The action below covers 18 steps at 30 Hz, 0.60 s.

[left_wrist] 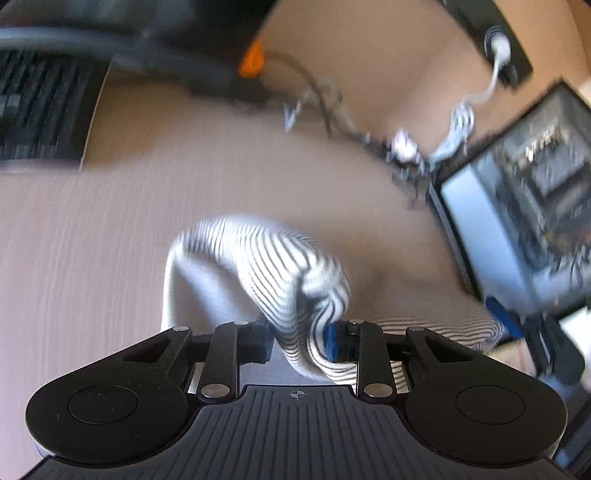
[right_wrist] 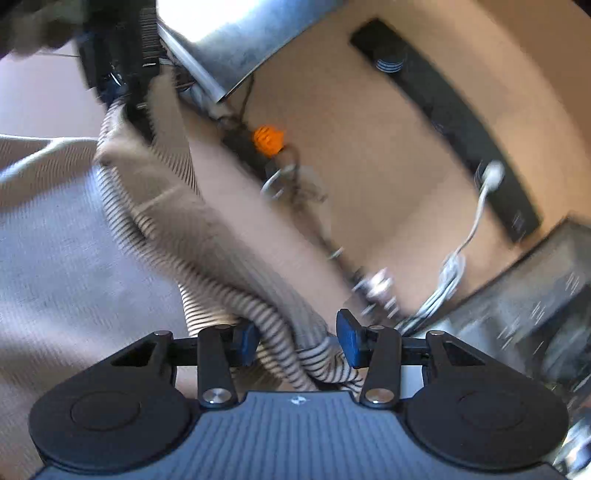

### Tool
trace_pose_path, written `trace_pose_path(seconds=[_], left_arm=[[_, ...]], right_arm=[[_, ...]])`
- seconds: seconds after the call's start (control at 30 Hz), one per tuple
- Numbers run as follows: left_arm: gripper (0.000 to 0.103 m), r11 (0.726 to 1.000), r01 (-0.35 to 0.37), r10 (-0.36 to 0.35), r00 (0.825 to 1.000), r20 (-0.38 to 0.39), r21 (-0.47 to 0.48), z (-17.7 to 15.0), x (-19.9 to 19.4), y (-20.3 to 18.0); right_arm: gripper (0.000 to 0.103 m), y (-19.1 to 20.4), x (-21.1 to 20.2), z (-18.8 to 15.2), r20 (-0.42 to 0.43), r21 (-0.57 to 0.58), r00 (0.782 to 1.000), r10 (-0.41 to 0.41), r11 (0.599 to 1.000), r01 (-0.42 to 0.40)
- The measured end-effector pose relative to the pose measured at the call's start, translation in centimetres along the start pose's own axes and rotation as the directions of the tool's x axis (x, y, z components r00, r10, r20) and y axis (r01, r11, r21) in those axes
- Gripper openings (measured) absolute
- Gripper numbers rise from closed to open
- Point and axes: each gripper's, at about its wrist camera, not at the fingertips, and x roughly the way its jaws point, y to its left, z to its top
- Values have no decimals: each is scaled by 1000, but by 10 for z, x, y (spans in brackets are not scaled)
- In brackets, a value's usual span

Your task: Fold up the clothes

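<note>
A white garment with thin dark stripes (left_wrist: 258, 258) lies bunched on the tan table (left_wrist: 92, 240). A fold of it fills the gap between the blue pads of my left gripper (left_wrist: 299, 341), which is shut on it. The cloth runs right to my right gripper (left_wrist: 509, 325), blurred at the frame's edge. In the right wrist view the same striped garment (right_wrist: 177, 229) stretches as a rolled band from my left gripper (right_wrist: 125, 85) at top left down to my right gripper (right_wrist: 297, 341). Its pads close on the band.
A black keyboard (left_wrist: 40, 107) sits at the far left. An orange-tipped tool (left_wrist: 253, 62), tangled cables (left_wrist: 458, 125) and a black power strip (right_wrist: 454, 122) lie beyond the garment. An open computer case (left_wrist: 524, 206) stands at the right. A metal panel (right_wrist: 236, 33) leans at the top.
</note>
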Motion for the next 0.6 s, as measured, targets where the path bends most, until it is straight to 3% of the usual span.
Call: trace_pose_path(seconds=[0.2, 0.3, 0.37, 0.5, 0.6], left_arm=[[38, 999, 27, -29, 998, -50, -43, -32, 4, 22], [48, 1000, 25, -25, 999, -36, 1, -32, -8, 21], [56, 999, 46, -46, 999, -10, 17, -28, -19, 21], [78, 993, 115, -115, 990, 77, 3, -15, -43, 25], [84, 993, 116, -115, 989, 97, -5, -4, -43, 23]], right_arm=[[46, 13, -11, -35, -103, 179, 983, 151, 975, -131], [59, -6, -24, -46, -81, 345, 968, 236, 918, -195], [71, -23, -32, -56, -51, 464, 959, 280, 857, -225], [74, -61, -44, -75, 2, 664, 956, 294, 715, -221], [74, -87, -35, -84, 48, 794, 950, 308, 565, -224]])
